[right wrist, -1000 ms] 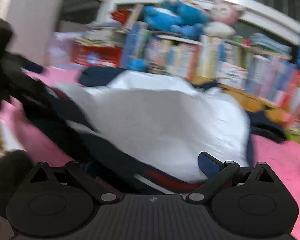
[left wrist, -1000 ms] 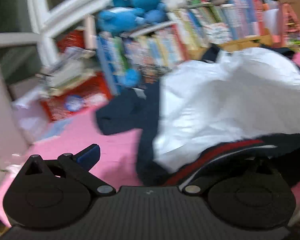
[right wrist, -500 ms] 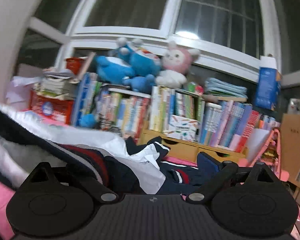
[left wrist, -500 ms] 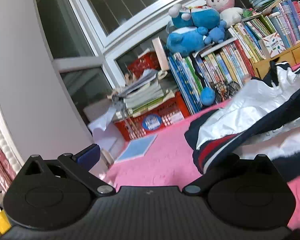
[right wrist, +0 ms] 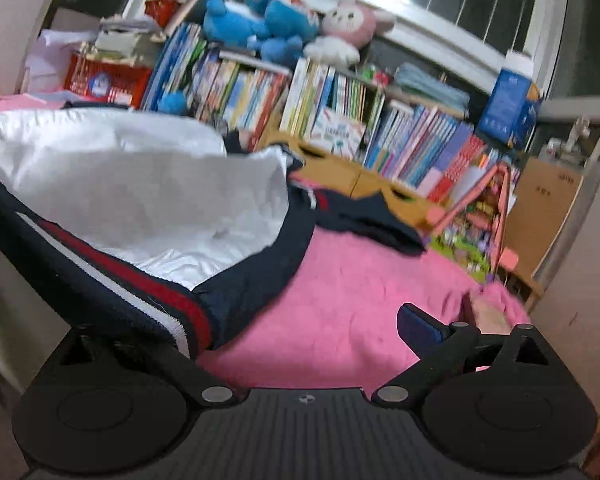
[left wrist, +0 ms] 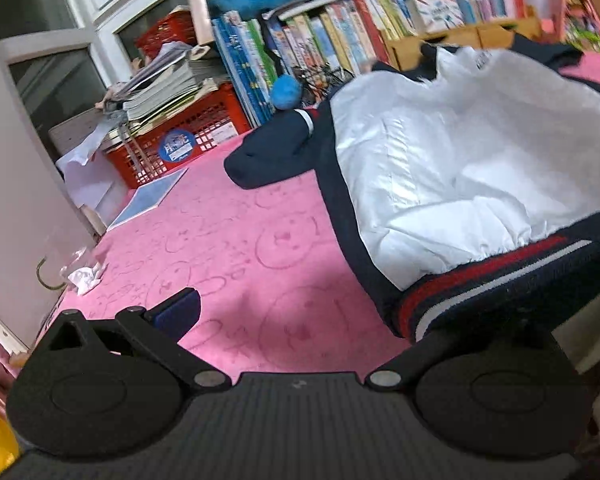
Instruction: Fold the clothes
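Left gripper [left wrist: 312, 312]: jaws spread; hem drapes its right finger, grip unclear.
Right gripper [right wrist: 300, 332]: likewise.
Jacket [left wrist: 460, 152]: white lining up.
Left view only: crumpled tissue [left wrist: 85, 278].
Right view only: pink rabbit toy [right wrist: 346, 30].

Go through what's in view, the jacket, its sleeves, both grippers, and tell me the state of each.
jacket: spread lining-up on the pink cover, hem lifted
left sleeve: lying flat
right sleeve: lying flat
left gripper: open, hem over one finger
right gripper: open, hem over one finger
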Demonstrator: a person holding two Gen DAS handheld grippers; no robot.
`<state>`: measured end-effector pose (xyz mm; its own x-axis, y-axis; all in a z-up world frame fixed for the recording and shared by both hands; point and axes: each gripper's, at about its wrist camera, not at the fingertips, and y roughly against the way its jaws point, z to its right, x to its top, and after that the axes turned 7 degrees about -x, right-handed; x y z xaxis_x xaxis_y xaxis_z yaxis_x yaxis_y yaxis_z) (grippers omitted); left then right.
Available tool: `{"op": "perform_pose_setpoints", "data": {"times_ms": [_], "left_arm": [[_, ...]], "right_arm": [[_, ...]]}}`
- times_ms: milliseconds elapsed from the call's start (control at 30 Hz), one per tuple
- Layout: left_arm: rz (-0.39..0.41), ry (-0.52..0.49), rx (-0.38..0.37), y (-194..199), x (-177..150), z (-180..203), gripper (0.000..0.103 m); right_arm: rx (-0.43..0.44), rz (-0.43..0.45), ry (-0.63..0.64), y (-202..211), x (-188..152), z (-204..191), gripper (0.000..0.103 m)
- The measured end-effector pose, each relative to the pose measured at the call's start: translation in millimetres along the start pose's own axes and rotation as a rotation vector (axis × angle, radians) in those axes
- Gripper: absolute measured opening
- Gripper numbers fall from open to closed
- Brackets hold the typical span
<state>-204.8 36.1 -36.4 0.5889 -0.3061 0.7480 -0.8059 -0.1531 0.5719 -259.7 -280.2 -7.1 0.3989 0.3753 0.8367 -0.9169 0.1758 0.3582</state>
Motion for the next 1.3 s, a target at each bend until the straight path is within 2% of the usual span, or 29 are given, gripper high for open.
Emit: {"op": "perform_pose_setpoints", "data": {"times_ms": [100, 267, 467, 633, 700, 733, 833, 900, 1033, 1167, 1233, 1300], "left_arm": [[-0.003, -0.016, -0.004, -4, -6, 4, 0.103], [0.028, -0.076, -0.006, -8, -15, 12, 0.103], [0.061, -0.121, -0.017, 16, -5, 11, 0.103], [0.012, -0.124, -0.056, -1, -13, 22, 0.103], [0.024, -0.142, -0.057, 1, -13, 28, 0.103], [0.035, -0.154, -0.069, 4, -13, 29, 0.103], [0.072, -0.193, -0.208, 21, -13, 19, 0.103], [0.070, -0.169, -0.270, 29, -12, 5, 0.103], [0.072, -0.112, -0.396, 44, -10, -22, 0.103], [0.172, 0.142, -0.569, 60, 1, -64, 0.103], [0.240, 0.300, -0.659, 63, 6, -89, 0.103], [0.292, 0.435, -0.696, 59, 15, -105, 0.103]], "right_arm": [[0.008, -0.010, 0.014, -5, -9, -6, 0.101], [0.039, 0.029, 0.049, -9, -14, -6, 0.103], [0.006, 0.026, 0.120, 9, -6, -2, 0.103], [0.040, -0.019, 0.052, 5, -14, 0, 0.103], [0.059, -0.033, 0.011, 2, -16, -2, 0.103], [0.071, -0.036, -0.011, 3, -15, -2, 0.103], [0.141, -0.021, -0.043, 11, -10, 12, 0.103], [0.209, -0.027, -0.062, 15, -7, 29, 0.103], [0.362, -0.116, -0.088, 15, -1, 52, 0.103], [0.452, -0.143, -0.072, 26, -1, 69, 0.103], [0.462, -0.129, -0.123, 35, 0, 82, 0.103], [0.467, -0.087, -0.155, 25, 13, 55, 0.103]]}}
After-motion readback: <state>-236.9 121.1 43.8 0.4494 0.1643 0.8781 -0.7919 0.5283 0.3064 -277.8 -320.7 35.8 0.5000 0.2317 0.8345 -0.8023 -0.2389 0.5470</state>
